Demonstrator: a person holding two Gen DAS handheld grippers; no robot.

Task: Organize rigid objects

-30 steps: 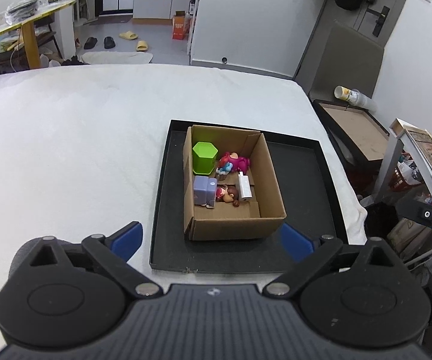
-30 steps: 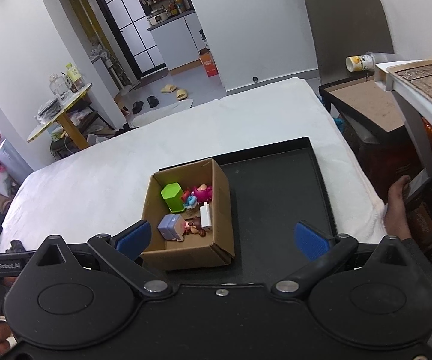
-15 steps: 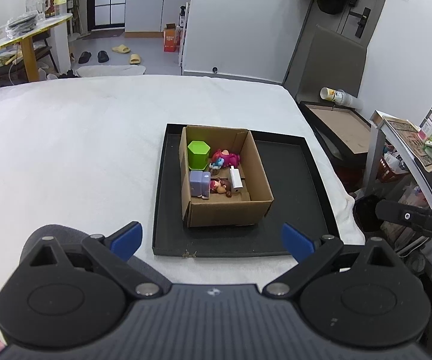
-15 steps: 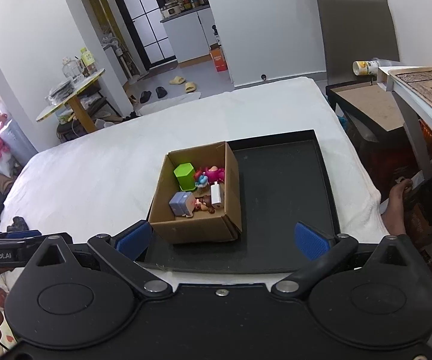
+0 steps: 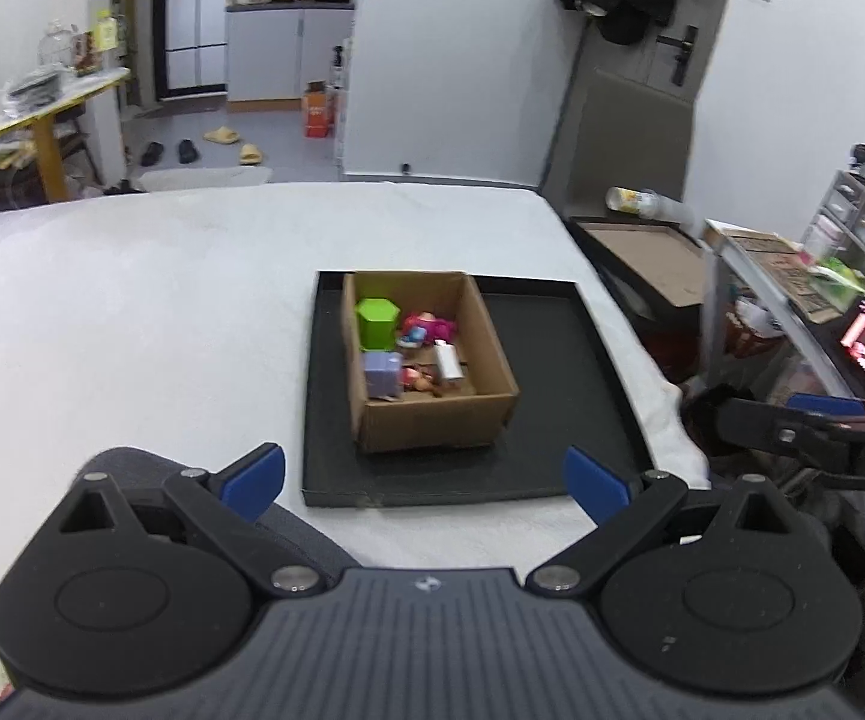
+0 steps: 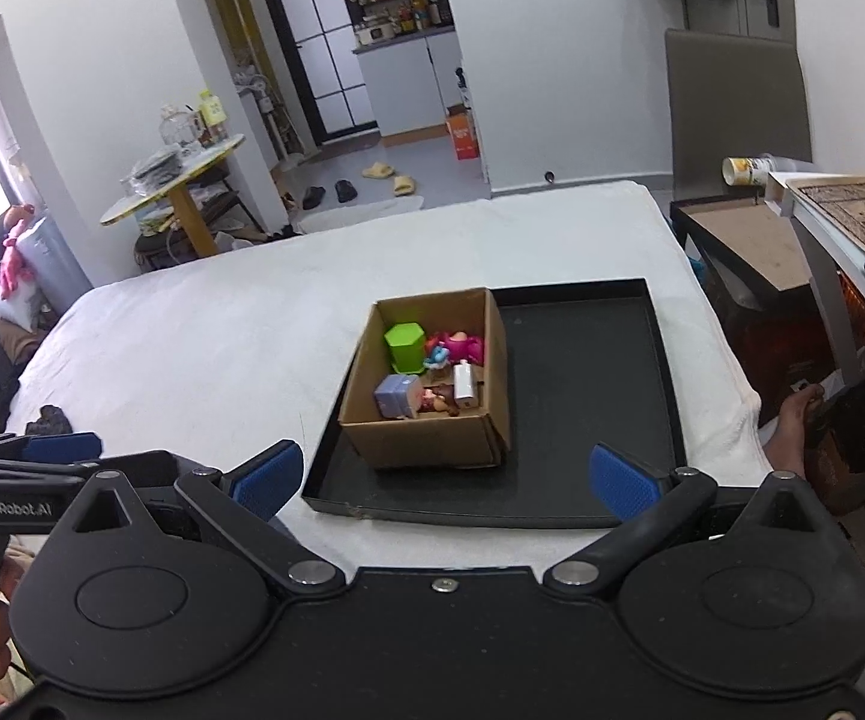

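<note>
A cardboard box (image 5: 432, 372) is sitting in the left half of a black tray (image 5: 558, 360), which is lying on a bed (image 5: 132, 312) covered in a white sheet. Inside the box, a green hexagonal container (image 5: 377, 321) is standing at the far left, a pink toy (image 5: 426, 325) is lying just beside it, a lilac cube (image 5: 380, 373) is resting near the front left, a white rectangular piece (image 5: 448, 362) is lying toward the middle, and a small brownish figure (image 5: 420, 380) is lying between the cube and the white piece. The left gripper (image 5: 423, 477) is hovering short of the tray's near edge, its jaws spread wide and gripping nothing. The right gripper (image 6: 444, 480) is likewise hanging back from the tray, jaws wide apart and empty. The right half of the tray is lying bare.
</note>
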